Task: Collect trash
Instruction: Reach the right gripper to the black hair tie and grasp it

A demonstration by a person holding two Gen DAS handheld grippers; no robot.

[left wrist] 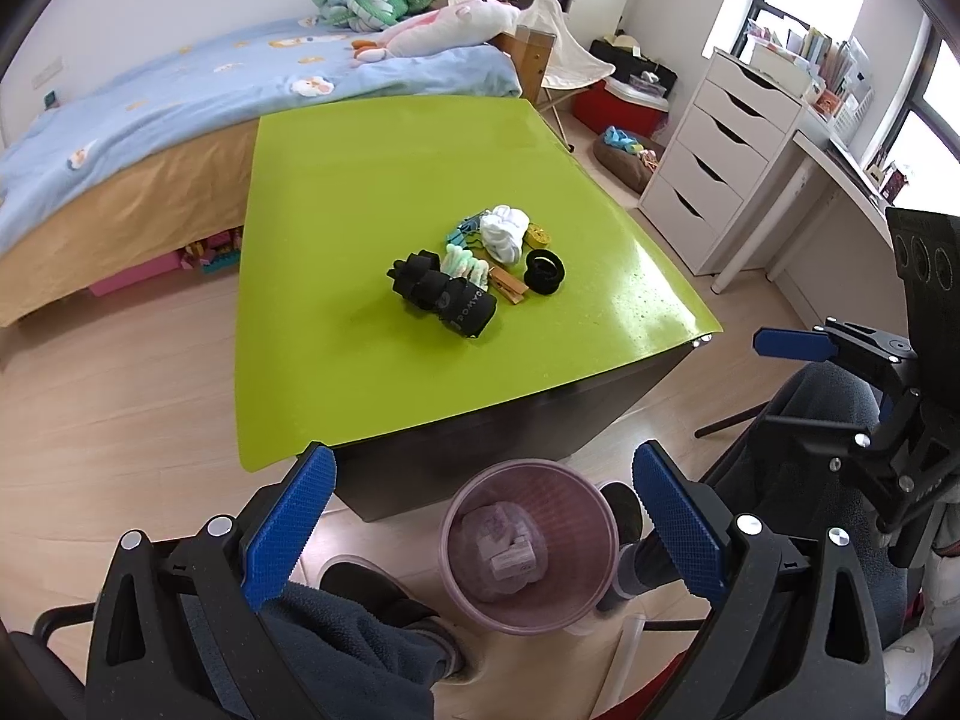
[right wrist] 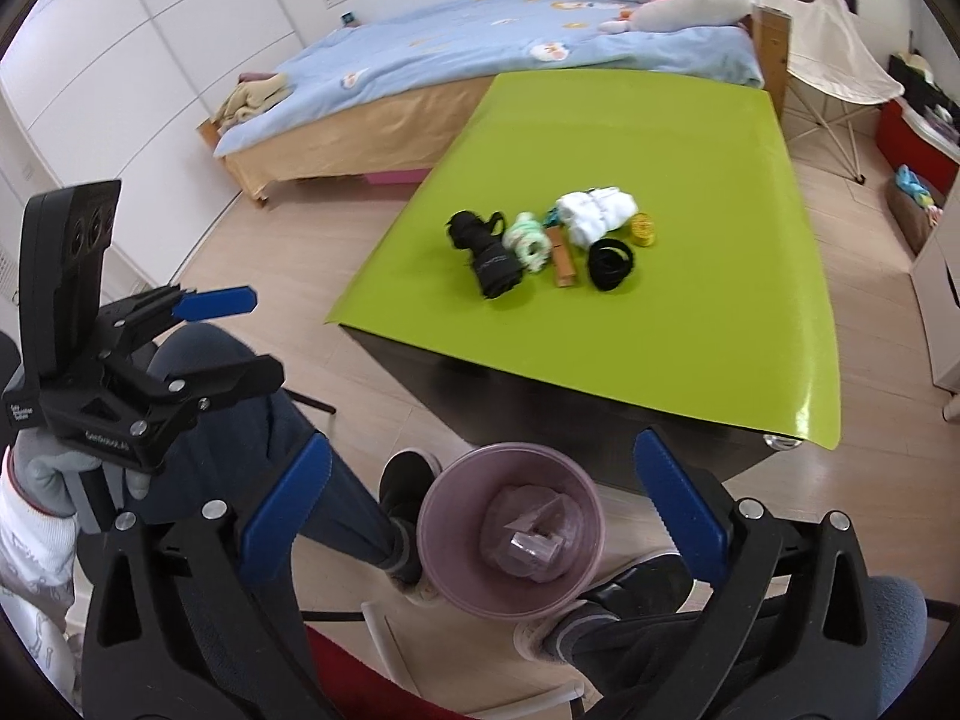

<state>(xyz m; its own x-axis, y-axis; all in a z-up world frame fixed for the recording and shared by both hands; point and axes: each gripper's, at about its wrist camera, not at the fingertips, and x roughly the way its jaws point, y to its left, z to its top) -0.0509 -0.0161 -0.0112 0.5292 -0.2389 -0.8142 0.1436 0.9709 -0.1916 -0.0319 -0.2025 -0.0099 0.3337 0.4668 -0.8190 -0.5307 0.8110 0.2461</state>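
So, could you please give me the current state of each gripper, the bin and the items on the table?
left gripper: open, empty
right gripper: open, empty, above the bin
pink bin: upright on floor, crumpled wrapper inside
black roll: lying on green table
white cloth: bunched on table
black hair tie: flat on table

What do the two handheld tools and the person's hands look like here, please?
Each tool is a black plastic frame with silver rivets and two blue, cross-hatched fingers. The left tool shows small white lettering on its body and a black upright block with round holes on top. The hand holding it wears a grey glove below a white patterned sleeve. The right tool looks the same.
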